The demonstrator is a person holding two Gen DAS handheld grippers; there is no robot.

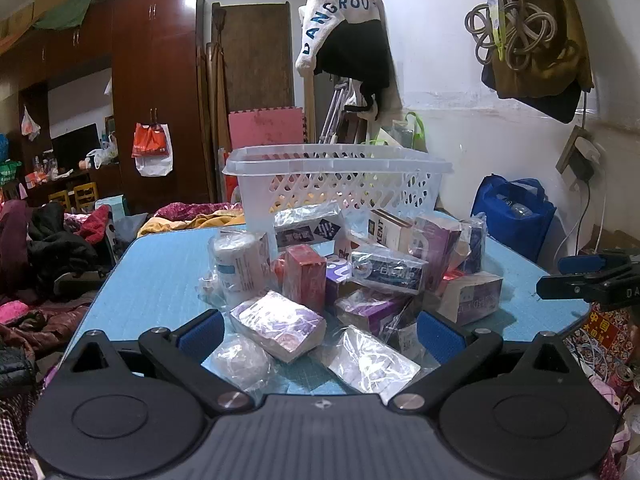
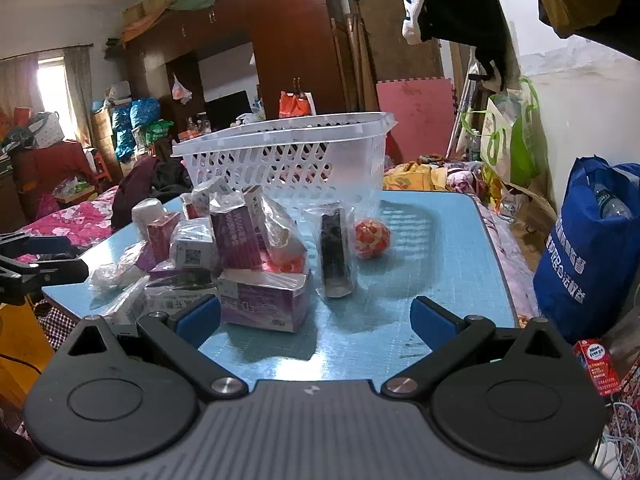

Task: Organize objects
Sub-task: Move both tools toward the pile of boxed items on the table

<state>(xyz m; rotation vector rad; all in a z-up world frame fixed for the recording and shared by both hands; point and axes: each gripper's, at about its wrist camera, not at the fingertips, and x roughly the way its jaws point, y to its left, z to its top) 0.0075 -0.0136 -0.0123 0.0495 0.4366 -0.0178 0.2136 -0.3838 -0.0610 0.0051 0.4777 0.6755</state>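
Both hand-held grippers wide open, empty, over the blue tabletop.

Between left hand-held gripper pads: bagged purple box, wrapping blurring its print. Just ahead of right hand-held gripper: purple carton, dark bagged item, orange ball. Beyond, white basket, contents hidden; pile's rear boxes overlapped, unreadable.
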